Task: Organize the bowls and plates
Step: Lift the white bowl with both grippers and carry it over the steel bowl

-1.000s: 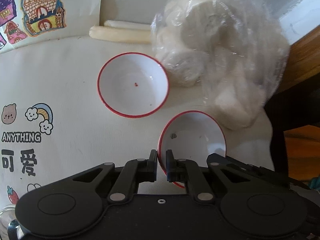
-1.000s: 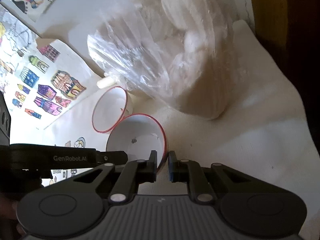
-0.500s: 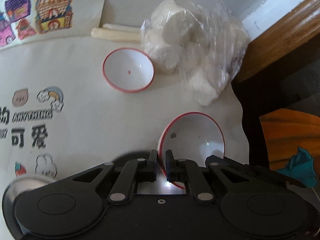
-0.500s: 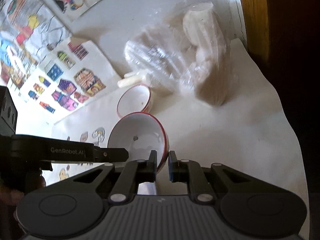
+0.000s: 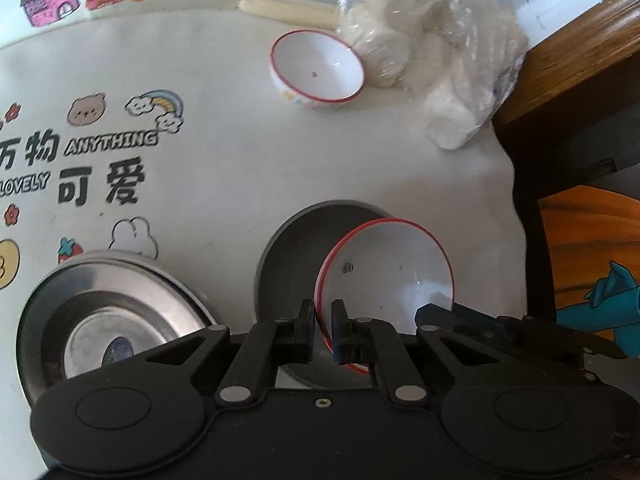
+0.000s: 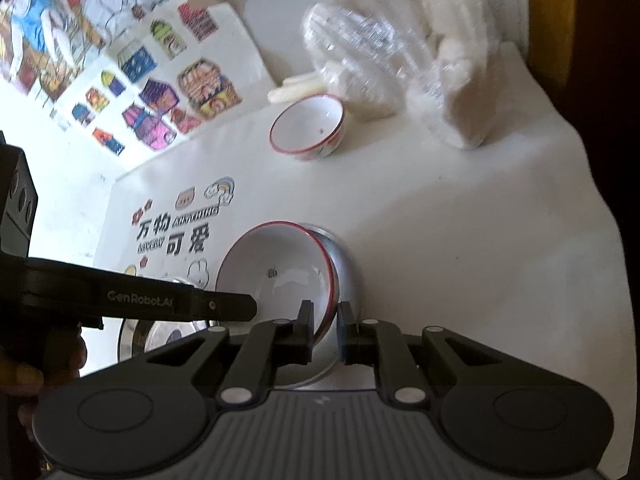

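Observation:
Both grippers hold one white red-rimmed bowl (image 5: 392,272) by opposite sides of its rim. My left gripper (image 5: 320,330) is shut on its left rim; my right gripper (image 6: 325,332) is shut on its right rim (image 6: 280,276). The bowl hangs tilted above a grey metal plate (image 5: 292,248), also seen in the right wrist view (image 6: 344,268). A second red-rimmed bowl (image 5: 318,70) (image 6: 308,126) stands on the table further back. A shiny steel plate (image 5: 104,320) lies at the lower left.
A clear bag of white rolls (image 5: 432,40) (image 6: 400,52) sits behind the far bowl, with white sticks (image 5: 288,8) beside it. The white cloth with cartoon print (image 5: 100,168) covers the table; its right edge (image 5: 516,200) drops off by a wooden frame (image 5: 572,52).
Both grippers carried the held bowl back toward me, away from the bag and far bowl. The grey plate and steel plate have come into view beneath.

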Available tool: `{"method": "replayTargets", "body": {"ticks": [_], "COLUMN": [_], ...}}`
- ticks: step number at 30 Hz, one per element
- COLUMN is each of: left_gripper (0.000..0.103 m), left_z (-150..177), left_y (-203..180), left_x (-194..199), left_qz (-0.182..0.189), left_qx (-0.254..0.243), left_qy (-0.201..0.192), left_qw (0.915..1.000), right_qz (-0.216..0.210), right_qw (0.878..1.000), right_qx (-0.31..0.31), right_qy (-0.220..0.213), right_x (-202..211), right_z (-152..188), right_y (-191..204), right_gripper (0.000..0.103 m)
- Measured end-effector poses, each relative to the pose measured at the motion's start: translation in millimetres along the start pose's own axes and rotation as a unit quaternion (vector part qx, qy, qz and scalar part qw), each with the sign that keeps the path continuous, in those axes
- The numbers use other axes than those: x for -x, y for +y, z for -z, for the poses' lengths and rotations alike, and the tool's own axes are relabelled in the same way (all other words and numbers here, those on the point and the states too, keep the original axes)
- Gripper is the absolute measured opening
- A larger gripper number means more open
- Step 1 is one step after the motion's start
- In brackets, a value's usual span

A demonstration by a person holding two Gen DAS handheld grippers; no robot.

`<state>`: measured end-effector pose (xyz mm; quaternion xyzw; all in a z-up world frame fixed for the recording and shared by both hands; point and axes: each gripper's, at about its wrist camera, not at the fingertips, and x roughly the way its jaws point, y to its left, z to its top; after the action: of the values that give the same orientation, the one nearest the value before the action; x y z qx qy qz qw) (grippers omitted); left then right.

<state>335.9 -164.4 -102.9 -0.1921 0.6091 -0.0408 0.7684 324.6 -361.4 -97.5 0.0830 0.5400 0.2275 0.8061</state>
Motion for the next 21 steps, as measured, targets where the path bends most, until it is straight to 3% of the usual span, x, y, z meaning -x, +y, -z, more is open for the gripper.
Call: {"method": "replayTargets", "body": {"ticks": [21], "left_gripper": [0.008], "left_z": [-0.7], "left_y": [5.5], "left_x": [-20.7], "left_qz": [-0.031], "left_qx": [0.014], "left_qy": [0.014], "left_qw": [0.9993], "right_qz": [0.01], "right_qw": [0.999], "right_qx": [0.014], "right_qy": [0.034], "right_x": [-29.1], "right_z": [-3.1], "right_y": [5.0], "right_gripper": [0.013]}}
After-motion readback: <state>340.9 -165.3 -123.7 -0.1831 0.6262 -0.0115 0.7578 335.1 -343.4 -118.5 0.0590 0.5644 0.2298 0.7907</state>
